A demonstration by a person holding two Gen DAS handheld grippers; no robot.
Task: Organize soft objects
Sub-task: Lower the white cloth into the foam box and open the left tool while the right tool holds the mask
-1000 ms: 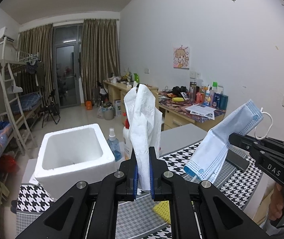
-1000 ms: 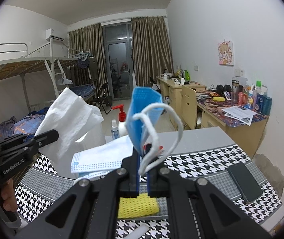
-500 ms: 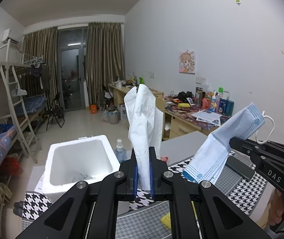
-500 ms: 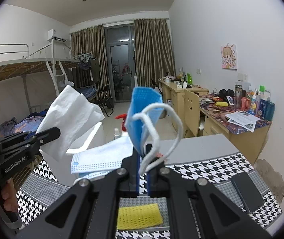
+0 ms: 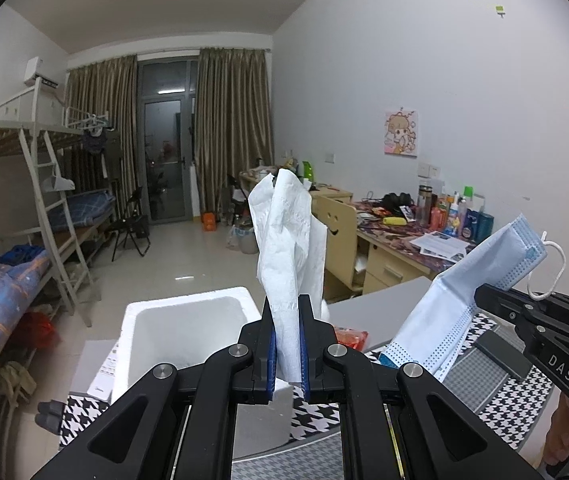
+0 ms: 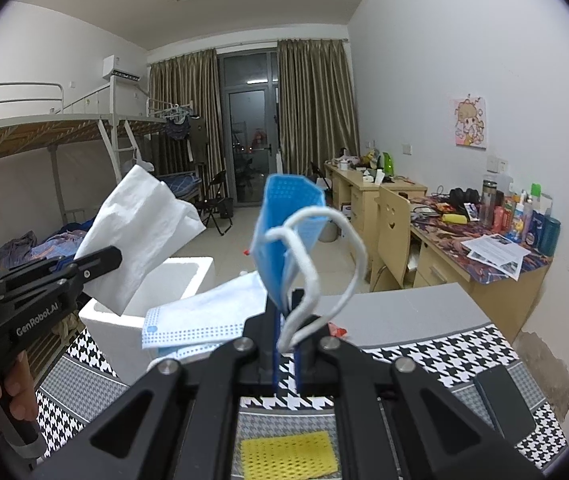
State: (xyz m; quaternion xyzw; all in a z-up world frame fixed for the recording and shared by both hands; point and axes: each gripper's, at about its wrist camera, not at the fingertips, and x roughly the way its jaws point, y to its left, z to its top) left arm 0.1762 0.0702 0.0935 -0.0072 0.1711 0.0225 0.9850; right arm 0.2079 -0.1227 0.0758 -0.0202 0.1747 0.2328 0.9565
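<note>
My left gripper [image 5: 287, 344] is shut on a white paper tissue [image 5: 284, 248] that stands up between its pads; it also shows in the right wrist view [image 6: 140, 232]. My right gripper [image 6: 286, 344] is shut on a blue face mask [image 6: 288, 224] with white ear loops; the mask also shows in the left wrist view [image 5: 464, 304]. Both are held in the air above the table. A white foam box [image 5: 180, 340], open at the top, stands just beyond the left gripper and also shows in the right wrist view [image 6: 156, 296].
The table has a houndstooth cloth [image 6: 444, 348]. A yellow sponge cloth [image 6: 288, 456] lies near its front, a black phone [image 6: 504, 400] at the right, a red packet [image 5: 350, 338] behind the box. A cluttered desk [image 6: 484, 248] and a bunk bed [image 5: 24, 216] stand beyond.
Both grippers have risen with their loads; the table and the foam box sit lower in both views. The spray bottles behind the box are out of sight now.
</note>
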